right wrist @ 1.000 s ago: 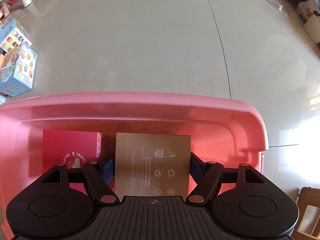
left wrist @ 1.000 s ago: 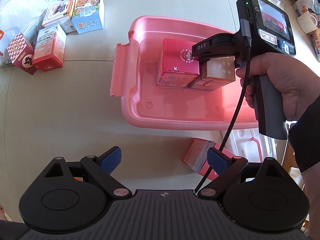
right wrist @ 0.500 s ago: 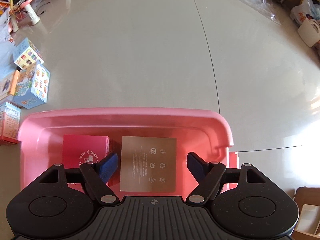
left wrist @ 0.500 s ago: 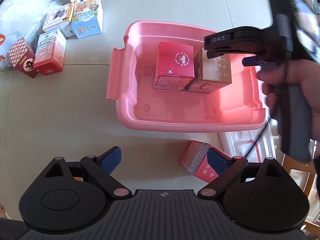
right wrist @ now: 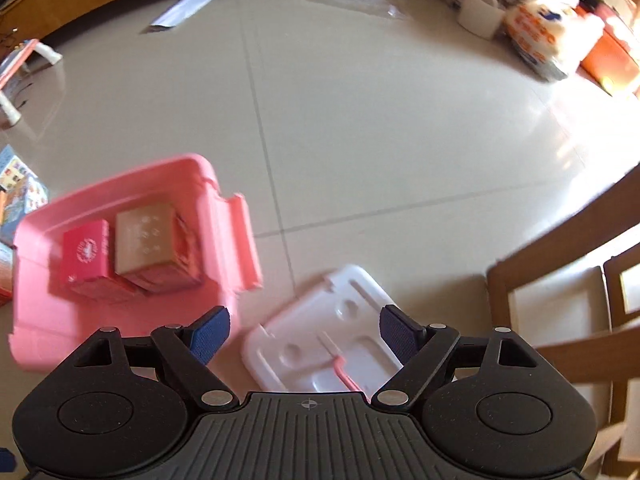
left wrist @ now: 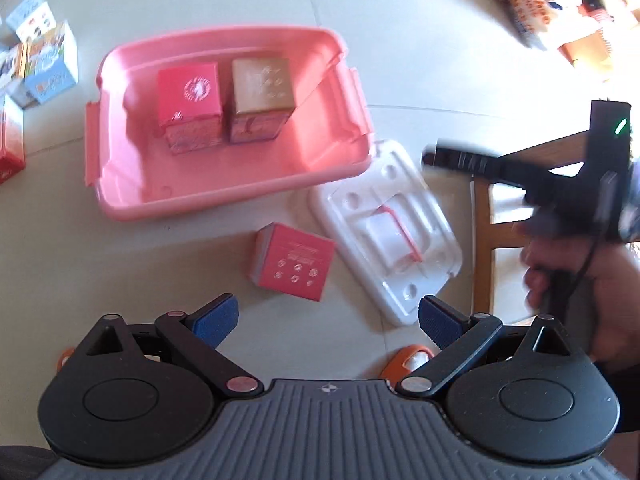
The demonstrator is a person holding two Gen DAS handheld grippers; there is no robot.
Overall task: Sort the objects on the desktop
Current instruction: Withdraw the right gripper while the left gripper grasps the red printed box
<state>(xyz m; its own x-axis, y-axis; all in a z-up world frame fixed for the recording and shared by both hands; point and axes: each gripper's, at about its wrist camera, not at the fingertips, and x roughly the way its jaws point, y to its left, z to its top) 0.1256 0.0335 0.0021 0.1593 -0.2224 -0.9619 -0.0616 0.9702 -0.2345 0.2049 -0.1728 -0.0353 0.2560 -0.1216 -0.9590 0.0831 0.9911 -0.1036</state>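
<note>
Tabletop now shows 2 boxes [left wrist: 224, 104] binned at 11 o'clock since my right gripper [right wrist: 304, 332] released wide, my left gripper [left wrist: 326, 320] wide toward the pink box [left wrist: 294, 260].

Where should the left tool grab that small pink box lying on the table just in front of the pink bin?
Probably across two opposite side faces of the pink box, coming straight down from above. It lies flat with its printed face up, turned slightly askew, so twist the left tool to match its edges. It stands apart from the pink bin and the white lid, leaving room for both fingers.
</note>
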